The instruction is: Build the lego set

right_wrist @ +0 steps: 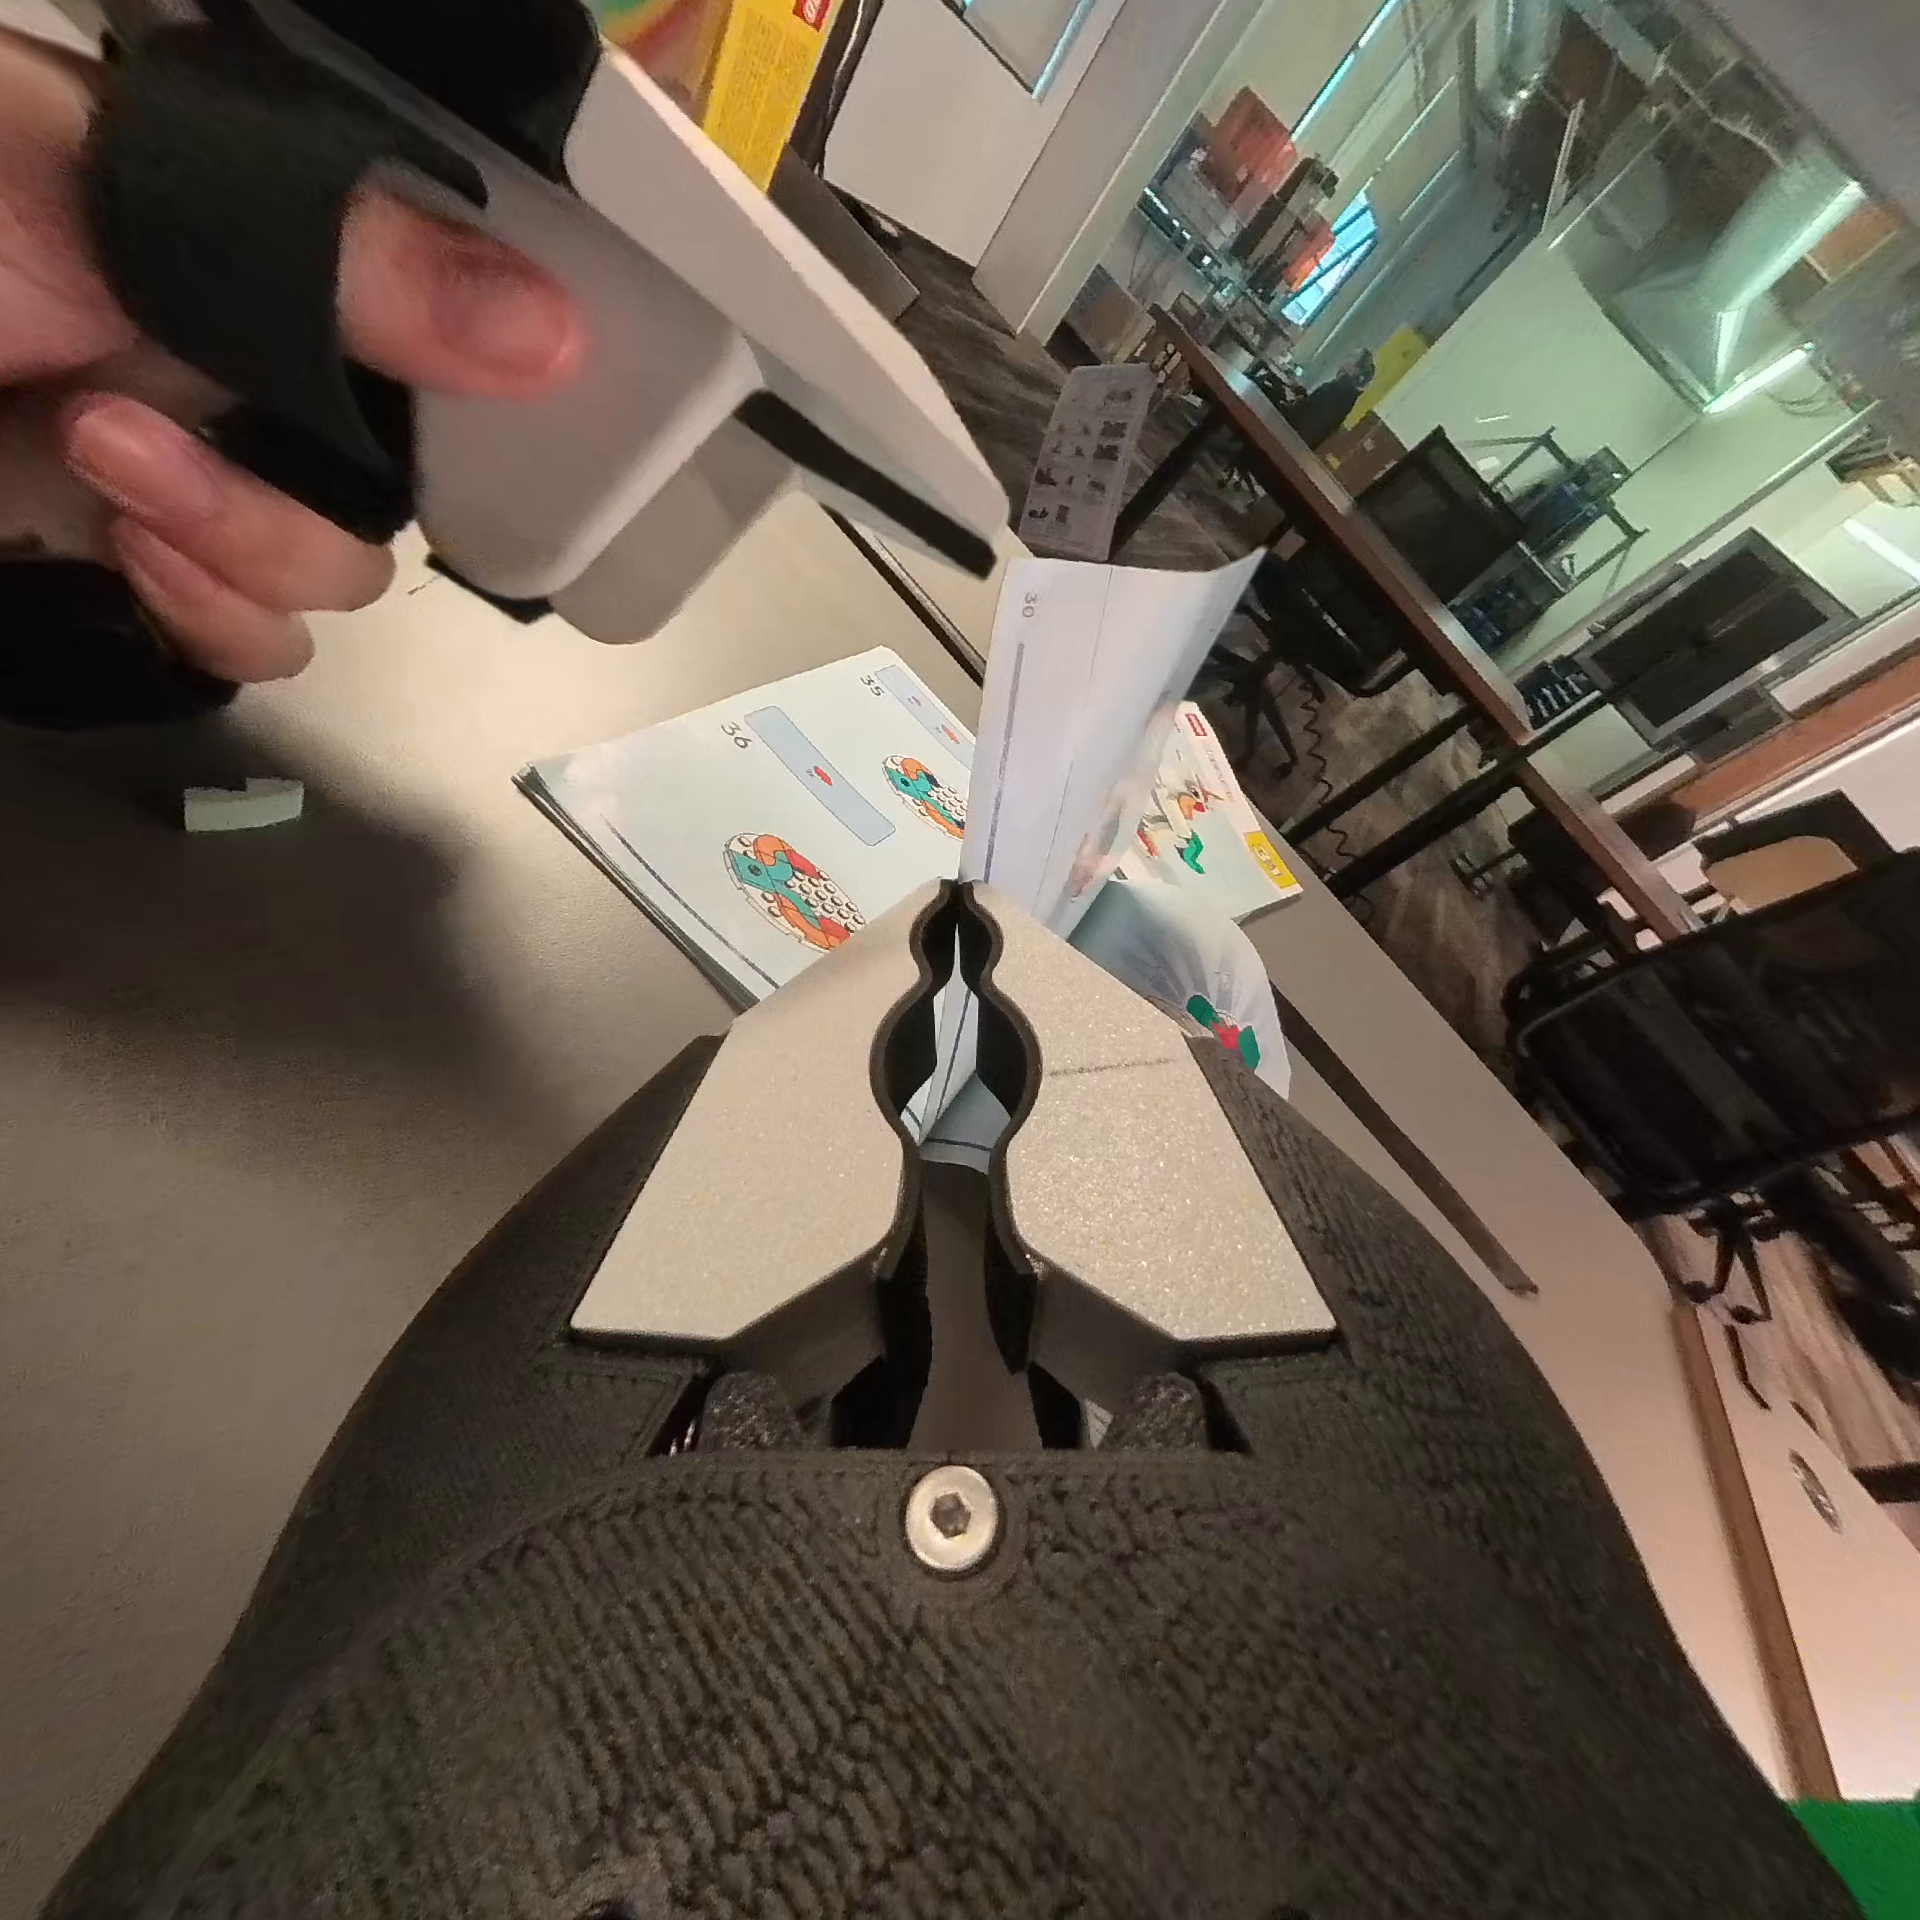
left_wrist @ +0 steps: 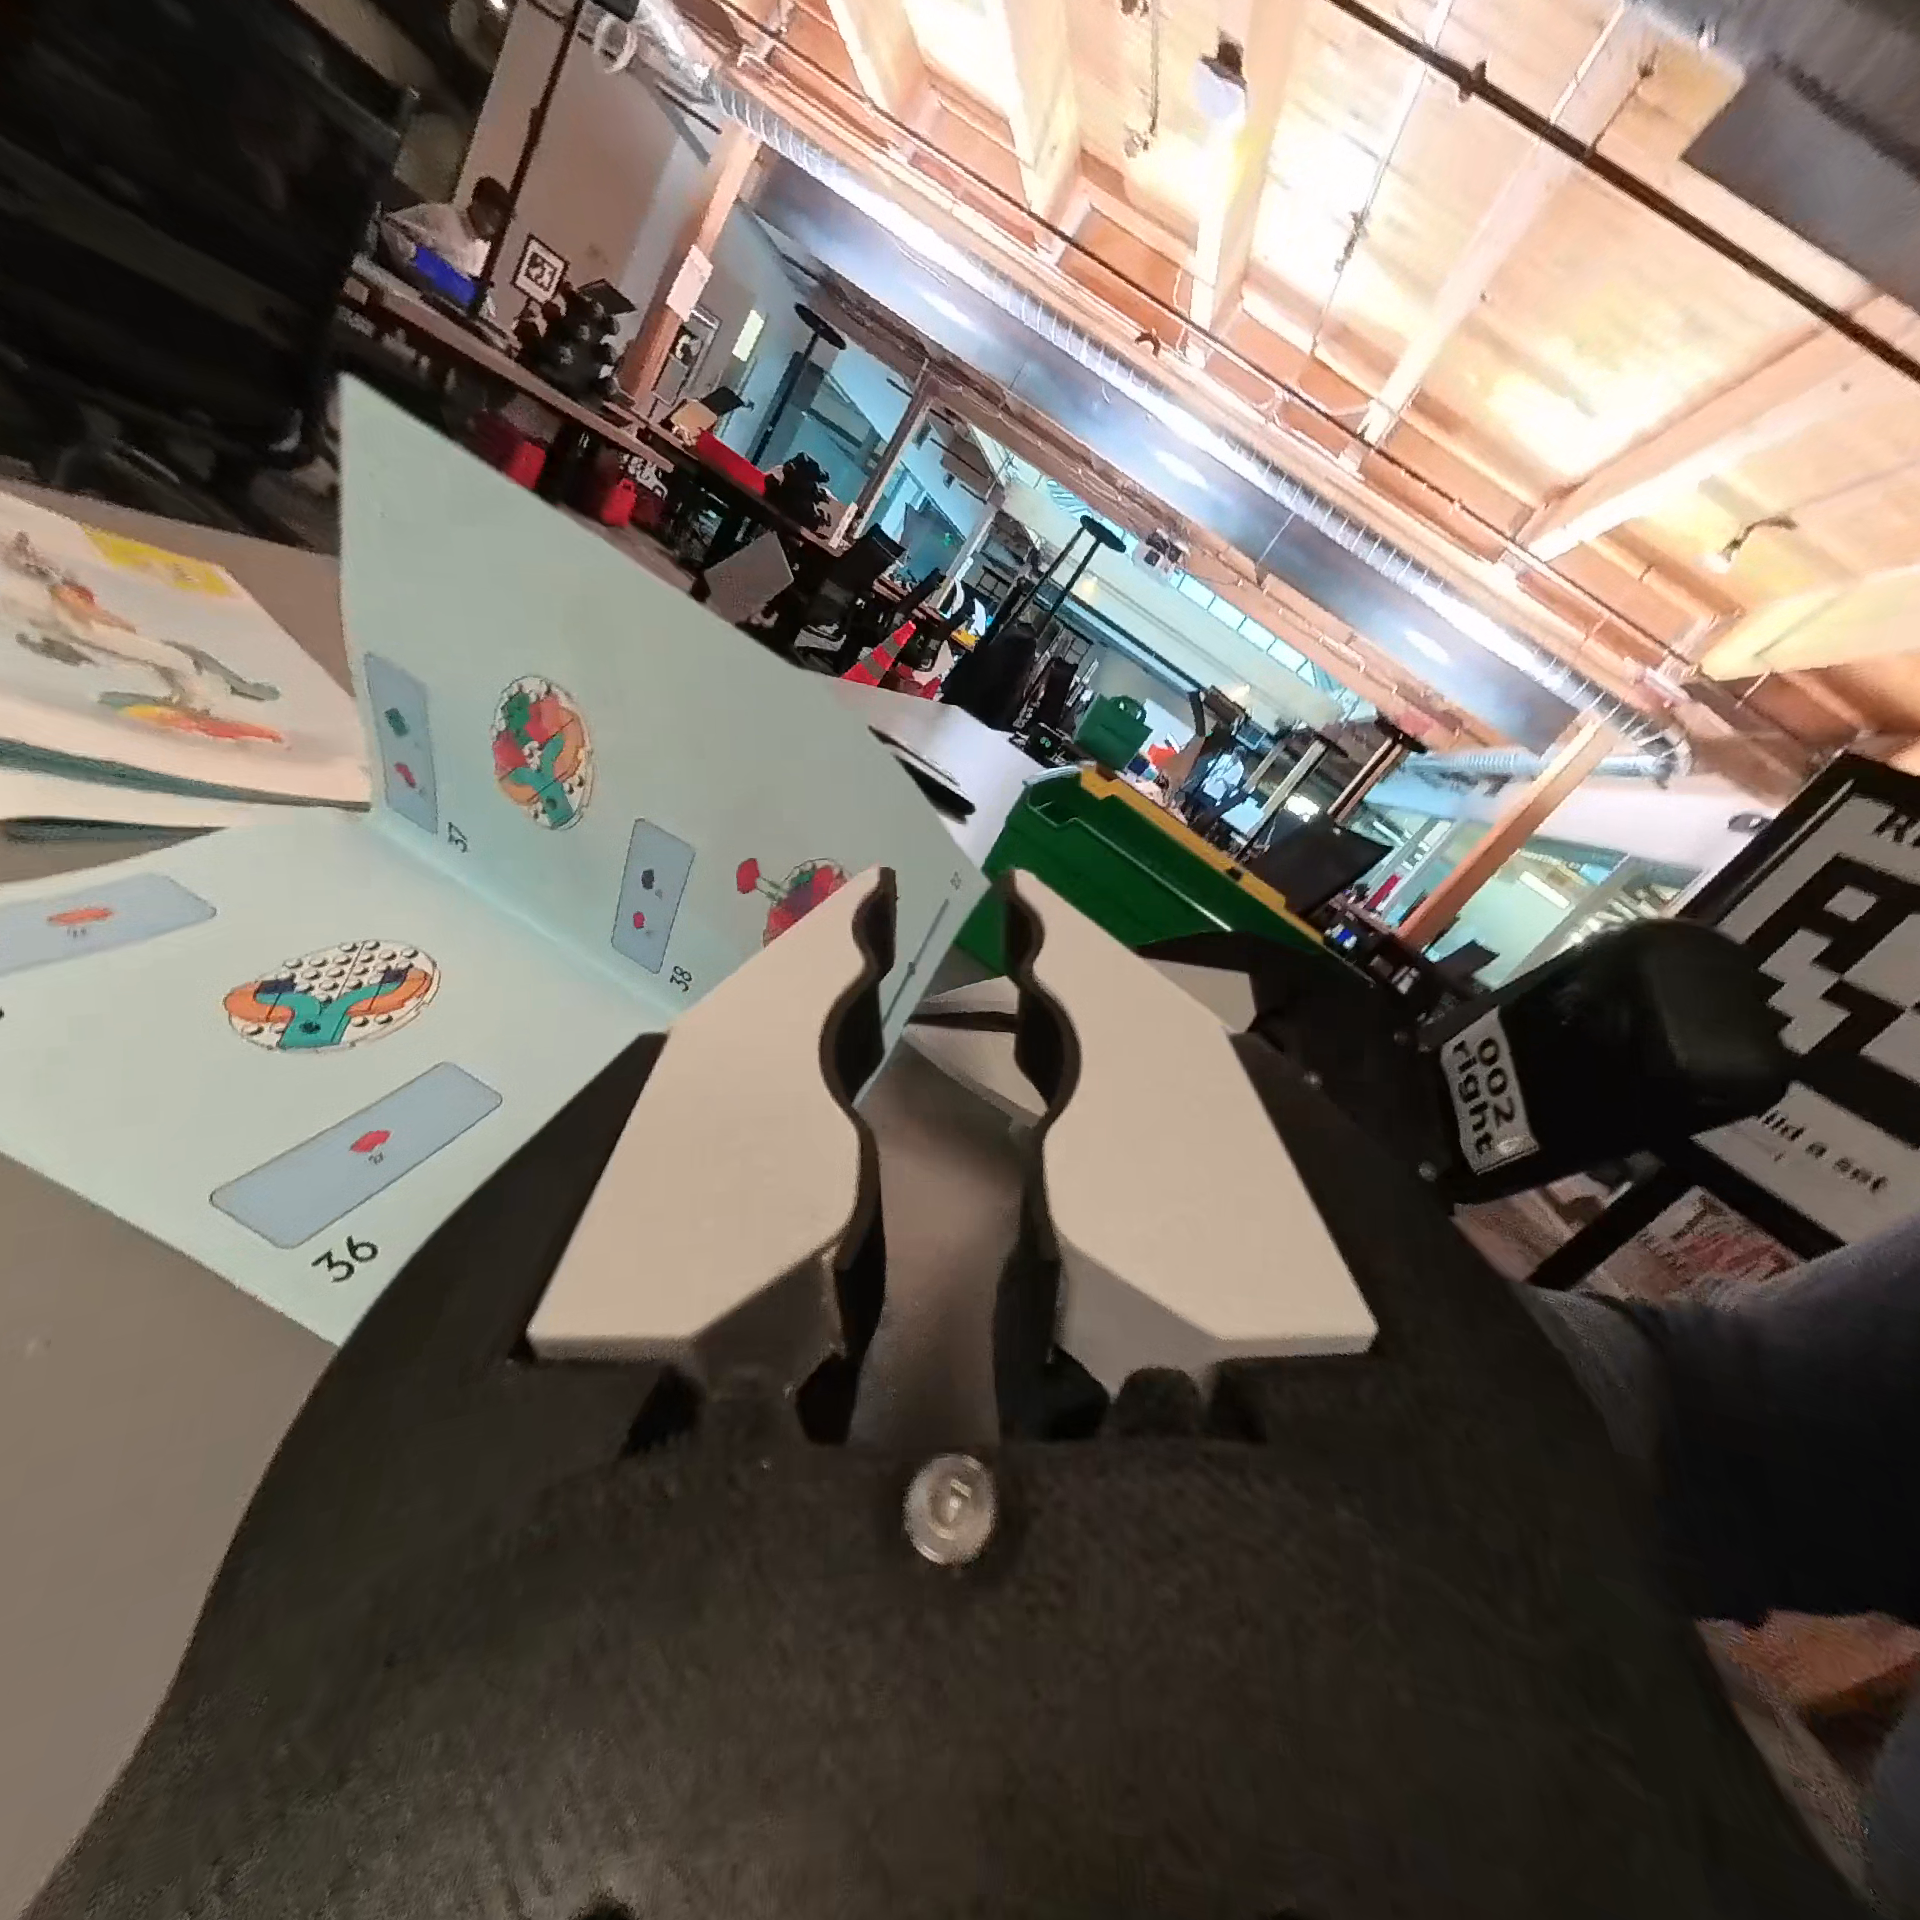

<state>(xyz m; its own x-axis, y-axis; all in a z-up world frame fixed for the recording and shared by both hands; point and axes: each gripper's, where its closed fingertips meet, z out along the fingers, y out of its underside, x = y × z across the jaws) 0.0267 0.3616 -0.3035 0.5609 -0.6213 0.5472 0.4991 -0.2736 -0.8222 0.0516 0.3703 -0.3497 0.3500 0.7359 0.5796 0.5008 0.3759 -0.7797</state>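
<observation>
An open pale blue instruction booklet (left_wrist: 260,987) lies on the grey table (left_wrist: 114,1403). One of its pages (left_wrist: 623,727) stands up from the spine. My left gripper (left_wrist: 951,894) is open and empty, and the page's edge shows in the gap between its tips. In the right wrist view my right gripper (right_wrist: 958,896) is shut on the raised page (right_wrist: 1081,727) above the flat pages (right_wrist: 748,790). The left gripper's grey fingers (right_wrist: 790,343), held by a gloved hand, hover above the booklet at the upper left. The right gripper's black body (left_wrist: 1600,1049) shows in the left wrist view.
A small pale brick (right_wrist: 244,805) lies on the table (right_wrist: 312,1143) left of the booklet. A second printed booklet (right_wrist: 1216,821) lies beyond it near the table's edge, also seen in the left wrist view (left_wrist: 125,665). A yellow box (right_wrist: 758,83), a green bin (left_wrist: 1091,883) and a black-and-white marker board (left_wrist: 1849,935) stand around. Tip to tip, the grippers are about 6 centimeters apart. Between my right fingertips and the small pale brick (right_wrist: 244,805) there is roughly 12 centimeters.
</observation>
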